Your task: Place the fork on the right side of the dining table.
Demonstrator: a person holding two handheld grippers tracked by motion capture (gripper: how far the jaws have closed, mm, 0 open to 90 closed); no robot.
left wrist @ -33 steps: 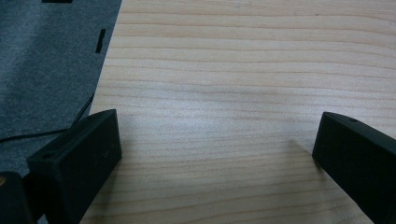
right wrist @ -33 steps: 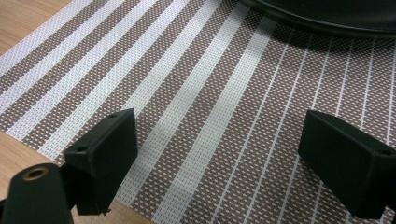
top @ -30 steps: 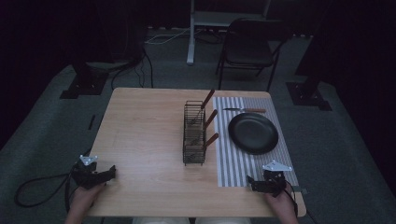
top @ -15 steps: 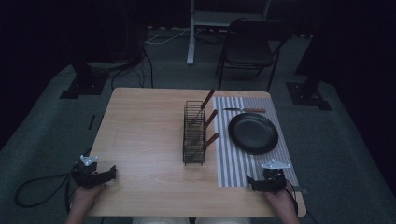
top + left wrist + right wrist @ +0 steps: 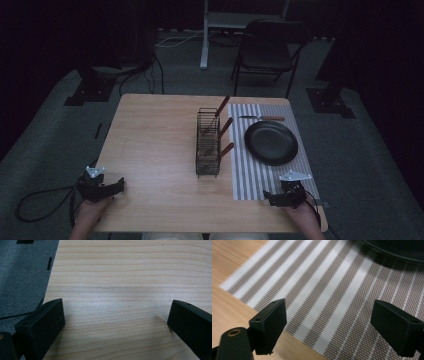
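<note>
A black wire rack (image 5: 208,142) stands mid-table with three wooden-handled utensils (image 5: 224,128) leaning out of it. Beside it a striped placemat (image 5: 252,172) carries a black plate (image 5: 271,142), with a wooden-handled knife (image 5: 261,118) lying beyond the plate. My left gripper (image 5: 119,186) rests at the table's near left corner, open over bare wood (image 5: 115,295). My right gripper (image 5: 266,197) sits at the near right, open above the placemat's front edge (image 5: 332,290), nothing between its jaws. The plate's rim (image 5: 392,250) shows at the top of the right gripper view.
The wooden table (image 5: 155,140) stands on grey carpet. A dark chair (image 5: 267,50) and a white post (image 5: 204,35) stand behind it. Stand bases (image 5: 87,87) sit on the floor at both sides. The left table edge (image 5: 51,277) lies close to my left gripper.
</note>
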